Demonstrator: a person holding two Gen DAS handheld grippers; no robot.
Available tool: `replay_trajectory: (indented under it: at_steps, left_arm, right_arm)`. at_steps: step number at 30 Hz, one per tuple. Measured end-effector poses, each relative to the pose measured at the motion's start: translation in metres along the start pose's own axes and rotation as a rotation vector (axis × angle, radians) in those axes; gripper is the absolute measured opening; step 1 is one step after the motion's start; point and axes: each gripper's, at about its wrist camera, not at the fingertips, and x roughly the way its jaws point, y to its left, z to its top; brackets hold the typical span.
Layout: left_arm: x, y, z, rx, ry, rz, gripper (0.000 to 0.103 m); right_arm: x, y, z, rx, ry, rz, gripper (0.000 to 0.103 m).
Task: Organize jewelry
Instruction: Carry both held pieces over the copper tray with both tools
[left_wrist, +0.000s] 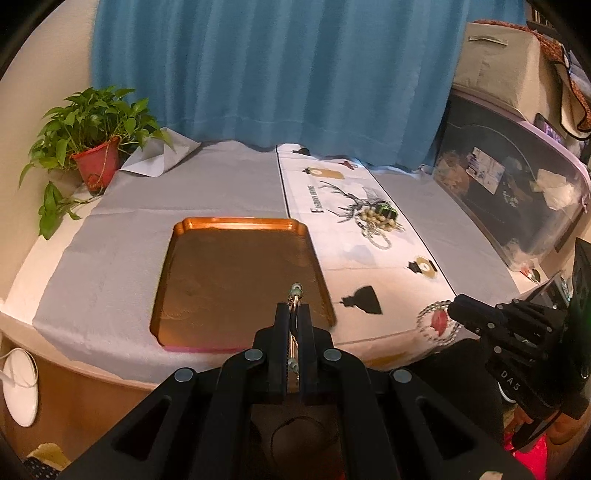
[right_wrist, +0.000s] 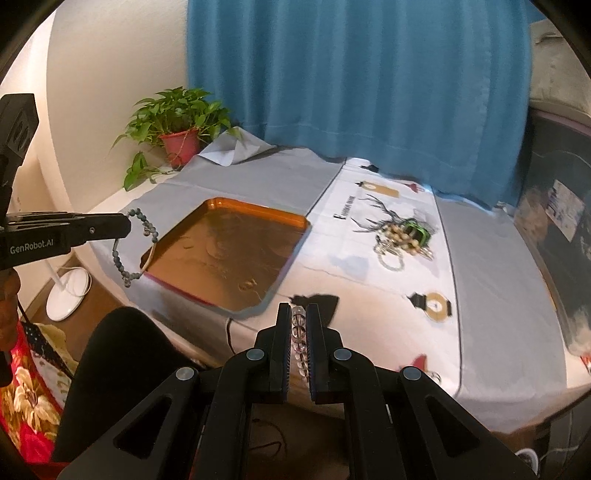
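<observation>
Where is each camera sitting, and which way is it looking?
Left wrist: rides the left gripper, shut on a grey-beaded gold bracelet, facing the shiny copper rectangular tray; right gripper shows.
Right wrist: rides the right gripper, shut on a clear-beaded bracelet, facing the table; a black-clad knee shows.
Both share the tray, blue curtain, red-potted green plant.

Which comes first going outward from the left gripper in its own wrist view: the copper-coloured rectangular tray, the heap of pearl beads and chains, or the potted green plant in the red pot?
1. Copper-coloured rectangular tray, directly below the left gripper.
2. Heap of pearl beads and chains, right, on the white printed cloth.
3. Potted green plant, far left corner.
</observation>
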Motion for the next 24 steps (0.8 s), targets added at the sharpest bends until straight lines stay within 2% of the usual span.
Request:
replay_trajectory:
  at_steps: [10,24]
  left_arm:
    - [0.035,0.036,0.028,-0.02,0.006,0.04,0.002]
    - [0.126,0.091,0.051,-0.031,0.099,0.078,0.002]
  right_arm:
    - [0.056,0.028,0.042,-0.039,-0.004,0.068,0.008]
    - [0.167,0.068,0.09,-0.073,0.052,0.119,0.008]
